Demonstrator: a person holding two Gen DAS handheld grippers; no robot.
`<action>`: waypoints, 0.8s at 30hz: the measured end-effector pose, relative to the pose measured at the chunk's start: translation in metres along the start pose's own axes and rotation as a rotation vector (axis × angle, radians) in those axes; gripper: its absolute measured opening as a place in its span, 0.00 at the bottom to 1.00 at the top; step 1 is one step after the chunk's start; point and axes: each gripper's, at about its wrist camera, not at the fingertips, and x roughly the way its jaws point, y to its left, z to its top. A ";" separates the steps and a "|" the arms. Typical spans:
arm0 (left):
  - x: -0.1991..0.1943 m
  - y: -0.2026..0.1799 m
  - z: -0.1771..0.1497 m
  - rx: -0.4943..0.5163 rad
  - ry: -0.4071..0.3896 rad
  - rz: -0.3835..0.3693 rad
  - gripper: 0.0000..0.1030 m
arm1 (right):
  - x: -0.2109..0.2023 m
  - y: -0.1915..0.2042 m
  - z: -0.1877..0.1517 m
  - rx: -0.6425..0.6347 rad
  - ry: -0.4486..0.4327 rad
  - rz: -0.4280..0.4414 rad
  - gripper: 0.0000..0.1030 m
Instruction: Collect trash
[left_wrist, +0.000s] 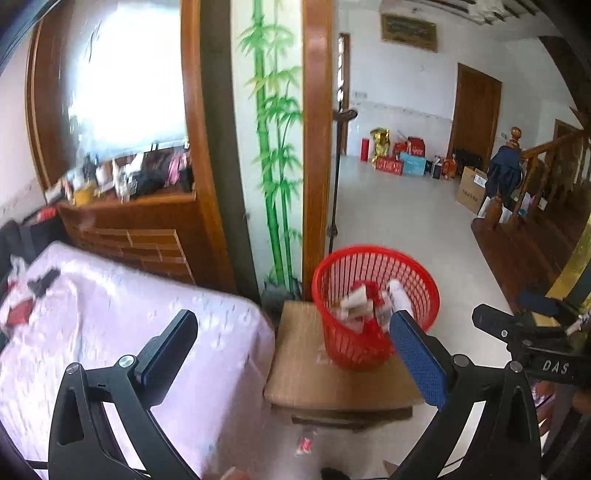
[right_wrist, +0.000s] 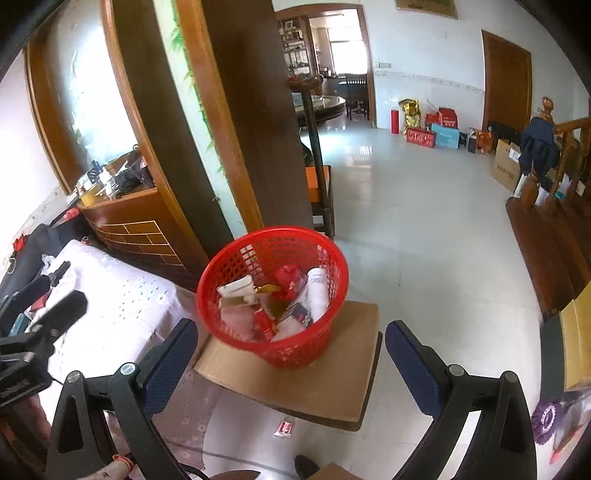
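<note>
Red plastic basket (right_wrist: 272, 295): stood upright on a cardboard box (right_wrist: 325, 384), holding wrappers, cartons and a white tube.
Left gripper (left_wrist: 295, 350): jaws spread wide, nothing between them.
Right gripper (right_wrist: 291, 354): jaws wide apart, empty.
Floor: one red-and-white wrapper (right_wrist: 283, 428) lay beside the box.
Table (left_wrist: 110, 332): pink cloth, just left of the box.

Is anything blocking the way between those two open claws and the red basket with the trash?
Nothing visible does. The red basket sits open-topped on a cardboard box, with clear air between it and both the left gripper and right gripper, jaws open and empty.
</note>
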 end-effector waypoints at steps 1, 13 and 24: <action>-0.001 0.004 -0.004 -0.006 0.015 0.005 1.00 | -0.004 0.005 -0.004 0.003 -0.001 -0.003 1.00; -0.025 0.014 -0.036 0.068 0.033 0.011 1.00 | -0.043 0.030 -0.051 0.032 -0.003 -0.051 1.00; -0.029 0.020 -0.039 0.071 0.019 0.001 1.00 | -0.050 0.044 -0.060 0.029 -0.014 -0.063 1.00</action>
